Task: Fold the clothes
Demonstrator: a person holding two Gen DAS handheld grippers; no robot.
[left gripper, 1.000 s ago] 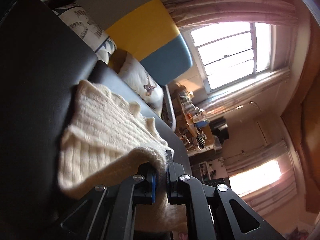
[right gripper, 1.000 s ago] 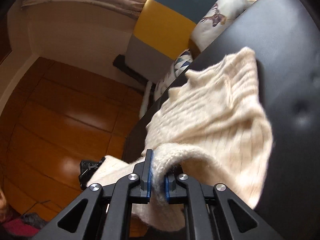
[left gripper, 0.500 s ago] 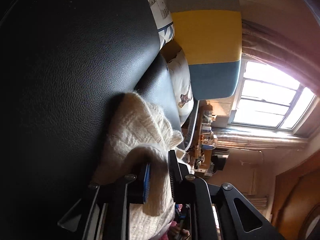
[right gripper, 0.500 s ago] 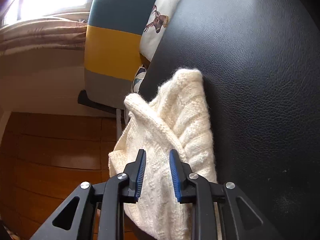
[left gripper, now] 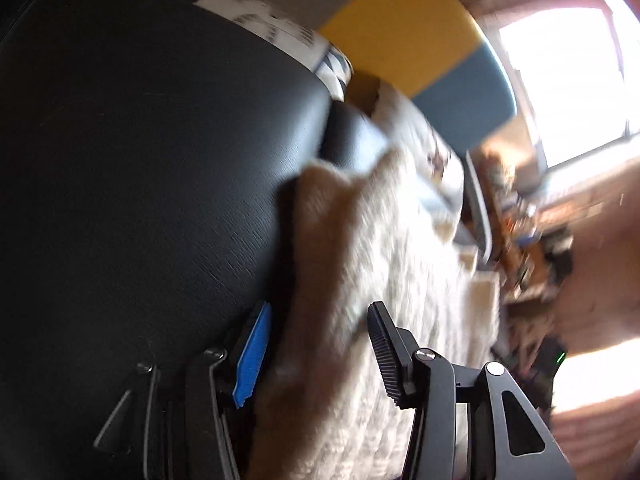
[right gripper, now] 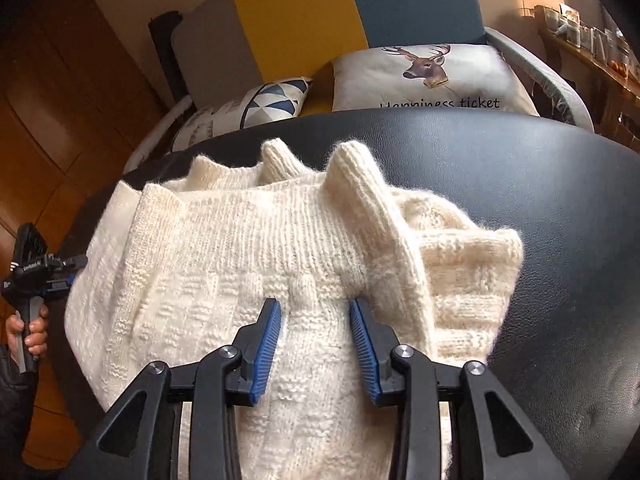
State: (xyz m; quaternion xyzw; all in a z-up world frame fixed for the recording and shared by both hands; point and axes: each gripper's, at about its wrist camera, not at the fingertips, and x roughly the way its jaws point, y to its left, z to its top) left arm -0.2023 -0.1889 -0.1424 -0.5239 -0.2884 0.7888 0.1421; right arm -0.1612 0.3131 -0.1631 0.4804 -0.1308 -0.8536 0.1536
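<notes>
both tools (right gripper: 315,344) (left gripper: 316,350) wide open over the cream sweater (right gripper: 248,256), gripping nothing

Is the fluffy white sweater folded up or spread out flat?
Folded. In the right wrist view the sweater lies in stacked layers on the black cushion, with a ribbed cuff lying on top.

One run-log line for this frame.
left gripper: open | right gripper: open | cream knit sweater: folded, lying on black leather surface | step: fold laid down
</notes>
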